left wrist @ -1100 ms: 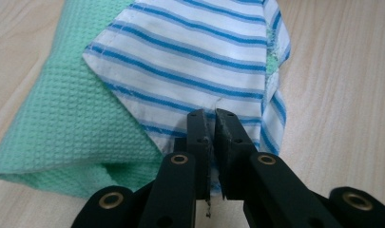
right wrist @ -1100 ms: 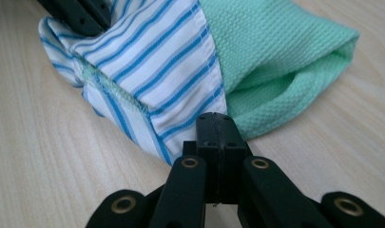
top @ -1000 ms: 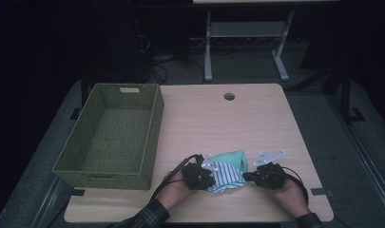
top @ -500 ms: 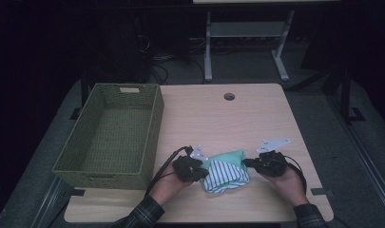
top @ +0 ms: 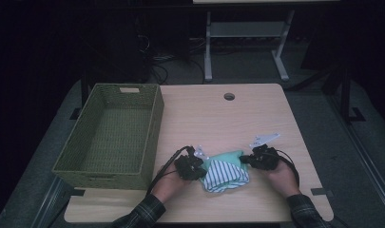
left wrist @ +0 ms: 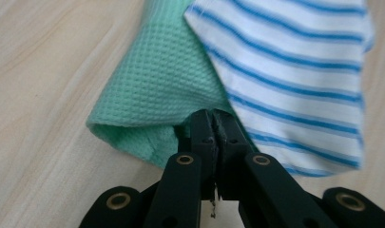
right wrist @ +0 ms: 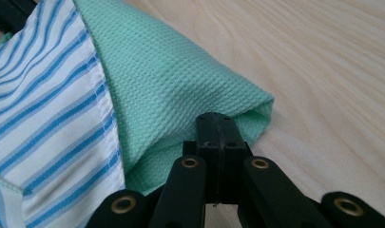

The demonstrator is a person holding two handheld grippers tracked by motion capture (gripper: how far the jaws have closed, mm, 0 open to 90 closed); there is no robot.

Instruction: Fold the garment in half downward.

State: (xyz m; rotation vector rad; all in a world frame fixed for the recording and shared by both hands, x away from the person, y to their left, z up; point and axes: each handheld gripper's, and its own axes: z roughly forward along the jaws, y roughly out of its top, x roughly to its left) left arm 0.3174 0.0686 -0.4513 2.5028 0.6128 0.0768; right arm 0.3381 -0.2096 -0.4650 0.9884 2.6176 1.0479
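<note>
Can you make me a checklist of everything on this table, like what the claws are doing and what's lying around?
Surface: light wooden table with a round hole near its far edge.
Job's things: green cloth with a blue-striped white cloth lying over it.
Clutter: empty green woven basket at the left.
Grippers: left gripper has just been closing, jaws shut on the green cloth; right gripper shut on its other end.
Cables: one trails from each gripper.
Surroundings: dark floor, white stand, tangled wires behind.
</note>
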